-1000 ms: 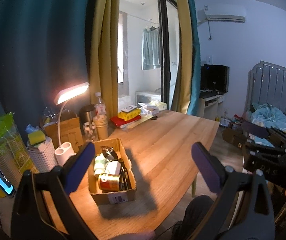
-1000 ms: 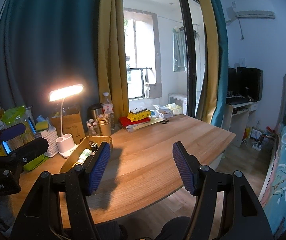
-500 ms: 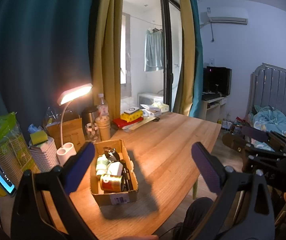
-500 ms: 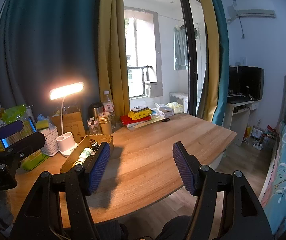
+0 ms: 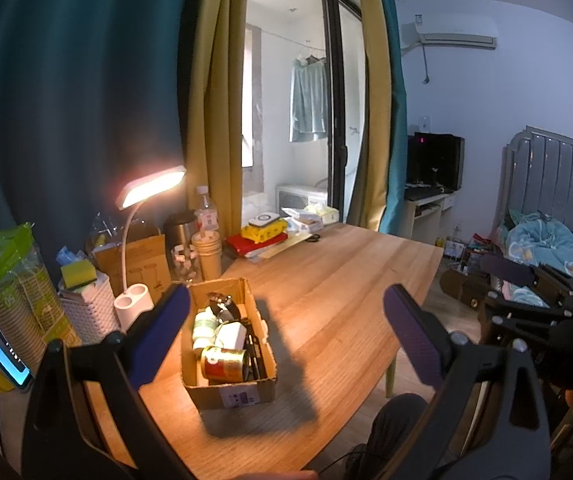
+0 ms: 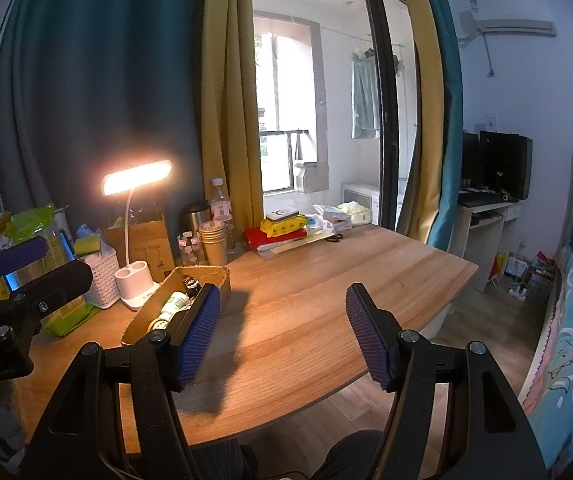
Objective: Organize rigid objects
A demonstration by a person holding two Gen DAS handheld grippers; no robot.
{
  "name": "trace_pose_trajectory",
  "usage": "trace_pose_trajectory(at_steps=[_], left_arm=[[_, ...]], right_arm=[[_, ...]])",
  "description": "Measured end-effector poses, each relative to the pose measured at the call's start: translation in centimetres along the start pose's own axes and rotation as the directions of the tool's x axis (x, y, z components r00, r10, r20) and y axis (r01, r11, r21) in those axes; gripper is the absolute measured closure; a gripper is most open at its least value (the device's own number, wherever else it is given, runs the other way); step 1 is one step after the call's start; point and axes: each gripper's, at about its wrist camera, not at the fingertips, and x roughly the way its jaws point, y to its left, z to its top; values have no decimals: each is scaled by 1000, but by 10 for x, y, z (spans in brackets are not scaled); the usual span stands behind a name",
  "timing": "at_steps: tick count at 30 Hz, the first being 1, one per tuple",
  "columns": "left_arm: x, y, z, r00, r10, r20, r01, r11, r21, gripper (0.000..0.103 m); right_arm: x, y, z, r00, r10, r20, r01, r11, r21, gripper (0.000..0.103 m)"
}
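Against a second ago, little differs: the wooden table (image 5: 326,280) lies ahead of my tongs as it did, and only the room behind sits a shade lower in the left view. My left tongs (image 5: 282,320) are spread wide with nothing between the blue pads; my right tongs (image 6: 282,332) are likewise spread and empty, their gap unchanged. The cardboard box (image 5: 228,394), open-topped with a white label on its near end, stands on the table just past my left tongs' left pad (image 5: 158,336), and beside my right tongs' left pad (image 6: 200,334). Inside lie a gold can (image 5: 222,363) on its side, a white bottle with a green label (image 5: 203,326), and dark small items I cannot make out. The lettering "Robot.AI" shows on my left tongs' body in the right view; the box label is unreadable.
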Motion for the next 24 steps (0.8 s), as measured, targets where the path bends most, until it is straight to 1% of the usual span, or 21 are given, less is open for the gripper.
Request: trace_pose_trajectory(at_steps=[24], left_arm=[[-2, -2, -1, 1000, -1, -3, 1, 1000, -5, 5]], right_arm=[[0, -1, 4, 1000, 15, -7, -15, 1000, 5, 35]])
